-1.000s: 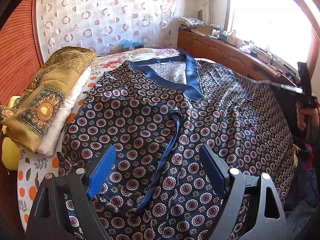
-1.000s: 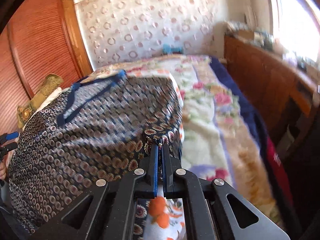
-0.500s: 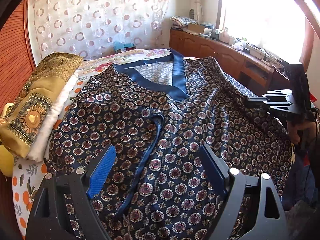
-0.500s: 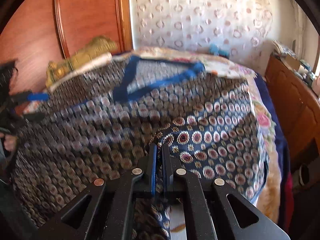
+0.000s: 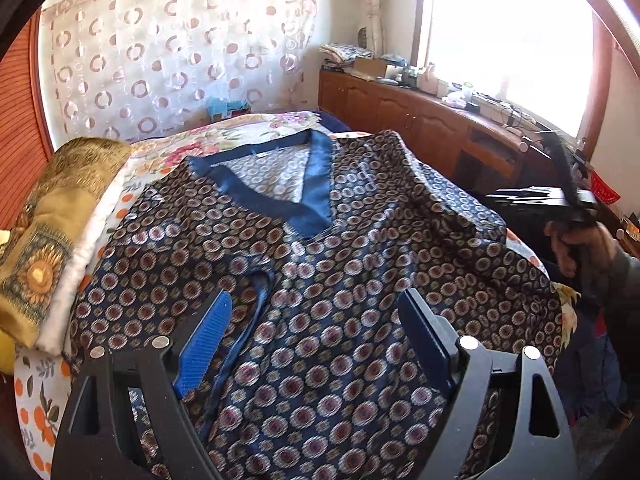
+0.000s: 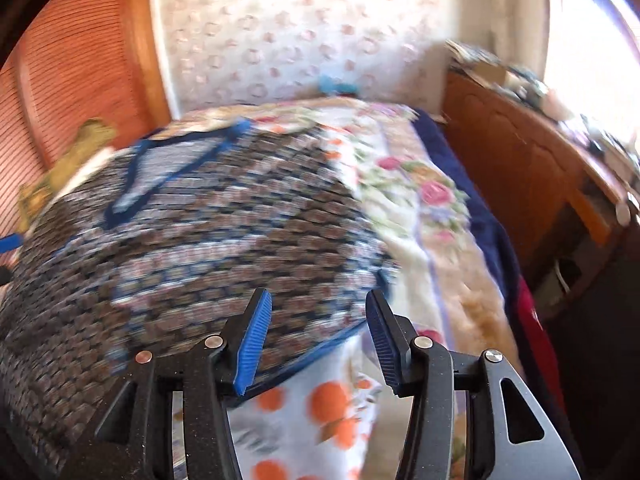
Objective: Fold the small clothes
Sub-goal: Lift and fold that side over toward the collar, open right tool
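Observation:
A navy patterned shirt [image 5: 320, 280] with a plain blue V-collar [image 5: 312, 196] lies spread face up on the bed, collar at the far end. My left gripper [image 5: 316, 312] hovers open over its lower front, nothing between the fingers. The right wrist view is blurred: the shirt [image 6: 192, 240] lies left of centre, its blue hem running under my right gripper [image 6: 318, 312]. Its jaws are opening and the pads touch no cloth. In the left wrist view, the right gripper [image 5: 536, 196] shows at the right edge, held by a hand [image 5: 580, 244].
A folded gold sunflower cloth [image 5: 52, 236] on a white one lies at the bed's left side by the wooden headboard [image 6: 72, 80]. The floral blanket [image 6: 424, 200] and orange-print sheet [image 6: 320, 404] cover the bed. A cluttered wooden cabinet [image 5: 420, 120] runs under the window at right.
My right gripper let go of the shirt's edge and its jaws parted; the cloth dropped flat onto the bed. The left gripper drifted slightly over the shirt, still open.

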`<move>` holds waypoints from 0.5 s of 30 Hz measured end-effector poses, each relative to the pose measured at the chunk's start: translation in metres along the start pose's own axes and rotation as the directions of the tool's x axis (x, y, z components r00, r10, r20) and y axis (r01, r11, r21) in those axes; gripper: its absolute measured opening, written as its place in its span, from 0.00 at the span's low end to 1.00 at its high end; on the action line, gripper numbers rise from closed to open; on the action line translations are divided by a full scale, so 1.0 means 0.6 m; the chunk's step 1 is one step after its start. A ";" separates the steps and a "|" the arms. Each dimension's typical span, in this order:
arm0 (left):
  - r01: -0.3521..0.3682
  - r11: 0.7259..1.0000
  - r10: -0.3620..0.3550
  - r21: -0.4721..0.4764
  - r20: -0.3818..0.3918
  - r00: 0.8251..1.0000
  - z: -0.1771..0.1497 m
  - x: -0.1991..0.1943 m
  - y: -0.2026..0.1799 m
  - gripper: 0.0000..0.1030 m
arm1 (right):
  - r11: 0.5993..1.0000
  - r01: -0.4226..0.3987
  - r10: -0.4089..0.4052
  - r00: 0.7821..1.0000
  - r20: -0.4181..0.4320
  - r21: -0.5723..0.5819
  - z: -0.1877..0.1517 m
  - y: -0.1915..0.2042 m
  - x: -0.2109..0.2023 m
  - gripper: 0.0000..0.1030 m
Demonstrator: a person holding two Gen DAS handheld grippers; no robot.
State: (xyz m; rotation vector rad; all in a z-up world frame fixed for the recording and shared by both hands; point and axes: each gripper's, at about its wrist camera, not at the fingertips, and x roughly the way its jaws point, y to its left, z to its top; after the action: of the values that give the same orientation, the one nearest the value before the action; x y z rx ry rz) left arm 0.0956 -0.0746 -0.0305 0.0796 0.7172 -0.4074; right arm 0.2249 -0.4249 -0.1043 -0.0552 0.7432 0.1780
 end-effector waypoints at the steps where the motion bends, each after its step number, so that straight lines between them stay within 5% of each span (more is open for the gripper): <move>1: 0.004 1.000 -0.004 0.004 -0.001 1.000 0.001 0.002 -0.004 0.83 | 1.000 -0.002 0.003 1.000 -0.020 0.031 0.006 -0.002 0.013 0.50; 12: 0.026 1.000 -0.027 -0.013 -0.031 0.999 -0.016 0.016 -0.010 0.83 | 0.951 -0.161 0.182 0.982 -0.059 0.265 0.033 -0.046 0.091 0.49; 15: 0.027 1.000 -0.027 -0.014 -0.030 0.999 -0.018 0.015 -0.010 0.83 | 0.942 -0.206 0.226 0.973 -0.049 0.266 0.048 -0.070 0.073 0.30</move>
State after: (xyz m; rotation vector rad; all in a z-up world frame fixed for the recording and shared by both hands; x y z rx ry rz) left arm 0.0925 -0.0809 -0.0441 0.0637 0.7514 -0.4278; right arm 0.2830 -0.4568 -0.1133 0.2719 0.8466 0.2878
